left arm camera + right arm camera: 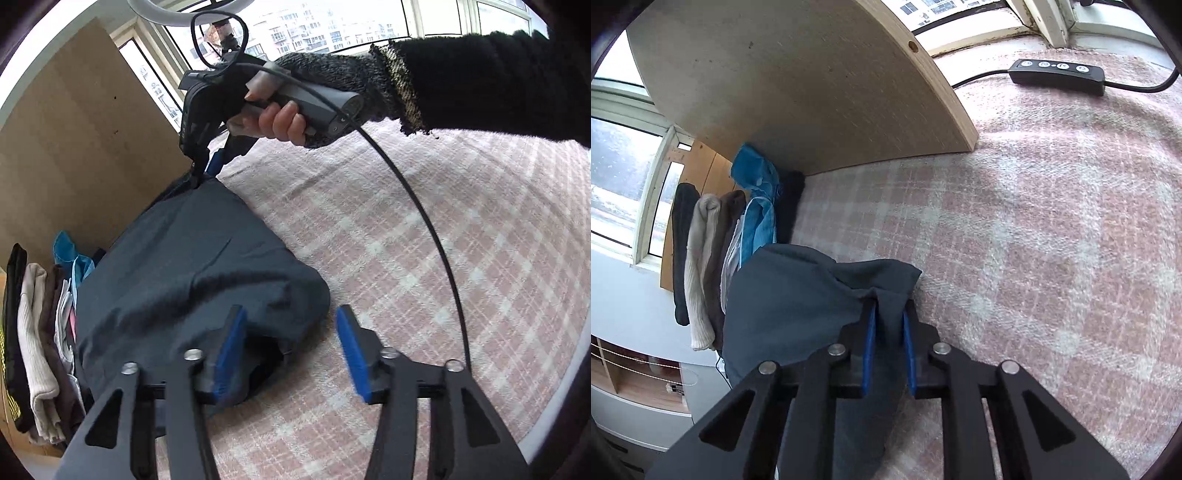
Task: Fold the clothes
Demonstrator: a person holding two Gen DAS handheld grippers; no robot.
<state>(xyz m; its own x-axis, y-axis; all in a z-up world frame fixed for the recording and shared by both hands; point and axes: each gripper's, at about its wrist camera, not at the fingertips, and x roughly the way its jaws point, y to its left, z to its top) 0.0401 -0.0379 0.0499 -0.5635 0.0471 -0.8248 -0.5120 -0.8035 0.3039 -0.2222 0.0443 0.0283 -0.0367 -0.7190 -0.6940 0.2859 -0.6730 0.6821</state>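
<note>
A dark slate-blue garment lies folded on the pink plaid blanket. My left gripper is open, its blue pads straddling the garment's near corner, the left pad resting on the cloth. My right gripper is shut on a fold of the same garment at its far end. In the left wrist view the right gripper is seen held by a hand, its tips hidden against the garment's far edge.
A stack of folded clothes in black, cream, brown and blue stands at the blanket's left edge, against an upright wooden board. A black cable remote lies at the far right. A black cable arcs over the blanket.
</note>
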